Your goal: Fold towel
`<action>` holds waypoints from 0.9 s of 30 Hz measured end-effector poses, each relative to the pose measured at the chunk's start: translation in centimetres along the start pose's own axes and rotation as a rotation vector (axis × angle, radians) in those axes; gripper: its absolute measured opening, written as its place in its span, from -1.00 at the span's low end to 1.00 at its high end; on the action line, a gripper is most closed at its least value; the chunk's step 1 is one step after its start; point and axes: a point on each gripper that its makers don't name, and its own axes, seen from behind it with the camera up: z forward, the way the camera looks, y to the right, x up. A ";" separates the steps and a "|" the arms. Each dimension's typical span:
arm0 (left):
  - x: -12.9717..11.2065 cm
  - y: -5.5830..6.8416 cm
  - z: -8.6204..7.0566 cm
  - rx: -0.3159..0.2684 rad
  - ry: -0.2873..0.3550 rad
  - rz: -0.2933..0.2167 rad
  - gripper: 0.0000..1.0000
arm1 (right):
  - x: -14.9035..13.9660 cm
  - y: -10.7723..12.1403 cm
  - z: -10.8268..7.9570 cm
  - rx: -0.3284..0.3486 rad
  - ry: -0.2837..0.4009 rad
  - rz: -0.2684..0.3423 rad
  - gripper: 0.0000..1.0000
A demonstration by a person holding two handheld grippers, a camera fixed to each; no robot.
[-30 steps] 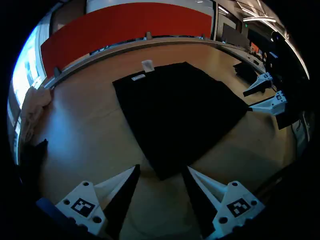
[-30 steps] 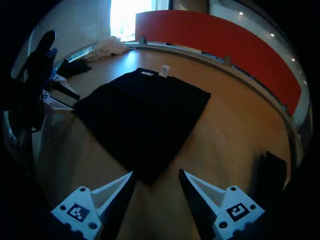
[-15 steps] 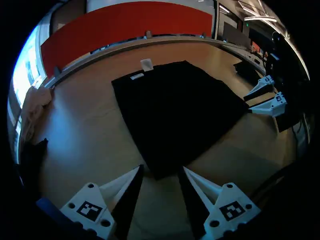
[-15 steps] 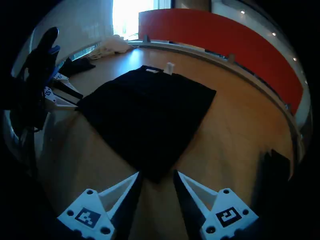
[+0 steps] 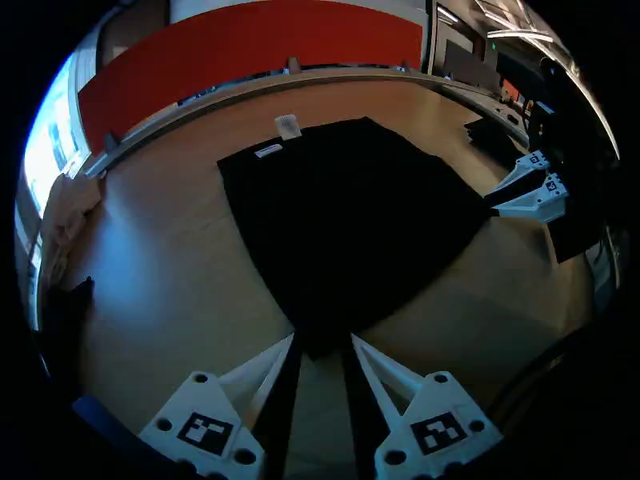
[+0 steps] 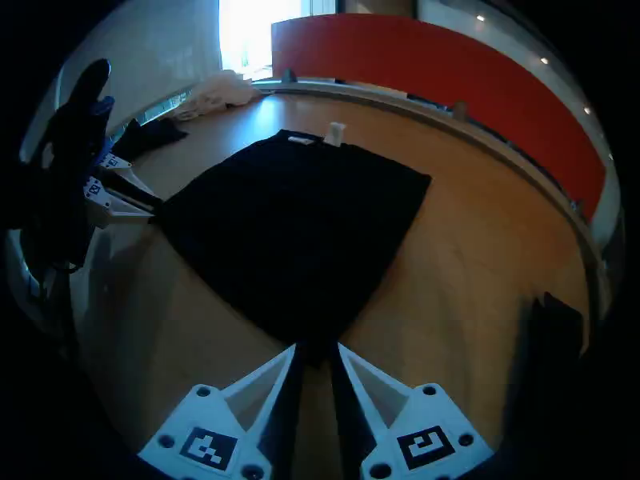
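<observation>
Now left hand-held gripper (image 5: 320, 340) and right hand-held gripper (image 6: 314, 348) each straddled a near corner of the flat black towel (image 5: 344, 216) ahead on the wooden bench (image 5: 160, 264), nearly clenched, pinch unclear.

The towel (image 5: 352, 216) is plain black. The table (image 5: 176, 264) is warm tan wood. A red panel (image 5: 240, 48) spans the top of the frame. The left gripper (image 5: 322, 342) and right gripper (image 6: 315, 348) are white, black along the inner fingers, with black-and-white square markers (image 5: 210, 432). A cream cloth (image 6: 216, 90) lies upper left.

Wooden table (image 5: 160, 264), red partition (image 5: 240, 48) behind (beige cloth (image 5: 68, 210) heaped aside)
</observation>
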 end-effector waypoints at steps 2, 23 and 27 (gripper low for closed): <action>0.0 -0.2 0.0 0.005 -0.004 -0.002 -0.56 | 0.1 -0.1 0.0 0.003 0.000 0.002 -0.58; 2.5 0.0 -1.8 0.006 0.034 -0.019 -0.75 | 4.0 0.0 -2.6 -0.019 0.093 0.037 -0.71; 3.5 -0.2 -2.9 0.009 0.044 -0.023 -0.75 | 5.3 0.1 -4.0 -0.024 0.123 0.042 -0.72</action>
